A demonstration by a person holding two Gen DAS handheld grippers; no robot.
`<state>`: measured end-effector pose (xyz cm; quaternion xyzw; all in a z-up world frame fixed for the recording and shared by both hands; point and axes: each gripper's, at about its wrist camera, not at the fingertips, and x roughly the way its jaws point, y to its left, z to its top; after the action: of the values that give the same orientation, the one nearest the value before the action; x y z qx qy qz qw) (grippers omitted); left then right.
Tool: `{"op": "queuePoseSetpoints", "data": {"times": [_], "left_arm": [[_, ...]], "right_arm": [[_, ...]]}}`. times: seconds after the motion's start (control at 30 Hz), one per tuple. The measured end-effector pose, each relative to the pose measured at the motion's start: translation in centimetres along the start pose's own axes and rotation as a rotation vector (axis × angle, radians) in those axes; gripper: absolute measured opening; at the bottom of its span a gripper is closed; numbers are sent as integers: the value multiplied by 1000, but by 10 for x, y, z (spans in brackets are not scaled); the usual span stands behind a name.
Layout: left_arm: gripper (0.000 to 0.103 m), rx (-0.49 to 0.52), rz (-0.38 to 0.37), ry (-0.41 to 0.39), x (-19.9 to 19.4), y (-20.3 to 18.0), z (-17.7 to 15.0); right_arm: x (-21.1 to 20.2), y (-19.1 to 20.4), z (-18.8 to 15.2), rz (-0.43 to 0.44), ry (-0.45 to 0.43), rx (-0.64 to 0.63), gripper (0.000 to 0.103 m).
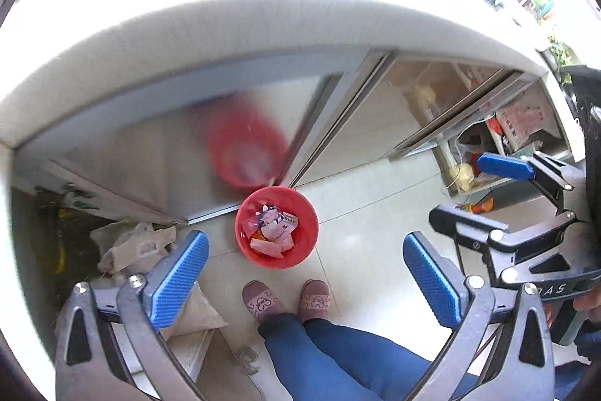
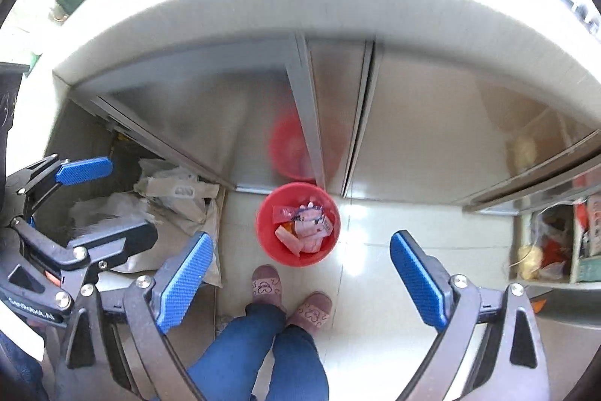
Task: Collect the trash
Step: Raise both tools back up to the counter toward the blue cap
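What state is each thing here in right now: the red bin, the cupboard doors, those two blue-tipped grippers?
Red bin: upright on the floor, no lid, partly filled with wrappers.
Left gripper: open, nothing between its pads.
Right gripper: open, nothing between its pads.
Cabinet doors: middle ones shut against the frame.
Right-hand cabinet: open, cluttered shelves showing.
Crumpled sacks: lying slumped on the floor left of the bin.

**Tiled floor by the cabinet**

The pale tiled floor (image 1: pixel 375 213) carries a red bin (image 1: pixel 277 227) holding crumpled wrappers (image 1: pixel 272 230), standing just in front of the steel cabinet doors (image 1: pixel 169 145). A person's slippers (image 1: pixel 263 301) stand near the bin. Crumpled grey bags (image 2: pixel 176 198) lie to the left.
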<state>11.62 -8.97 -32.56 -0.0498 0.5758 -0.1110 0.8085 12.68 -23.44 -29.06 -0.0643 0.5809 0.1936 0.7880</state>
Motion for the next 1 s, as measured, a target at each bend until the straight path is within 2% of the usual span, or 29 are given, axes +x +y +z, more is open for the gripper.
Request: {"op": "queuePoseSetpoints", "data": {"times": [0.1,0.2,0.37,0.67,0.77,1.0], "left_arm": [[103,13,22,-18,-28,-8,1],[103,21,63,-45,-52,-15,4],[103,19,89,-102,-87,-22,15],[103,1,106,-174,-138,-33,36],[103,-16,88,-193,-155,-30,42],[103,-35,158,-239,-187,-13,63]], "right_arm": [[-32,3,6,-17,-42,-13,101],[-56,6,7,-25,-64,-15,101],[-84,10,13,-20,-106,-23,101],[-125,17,34,-25,-202,-55,101],[-135,20,44,-15,-230,-66,101],[-154,29,76,7,-275,-92,101]]}}
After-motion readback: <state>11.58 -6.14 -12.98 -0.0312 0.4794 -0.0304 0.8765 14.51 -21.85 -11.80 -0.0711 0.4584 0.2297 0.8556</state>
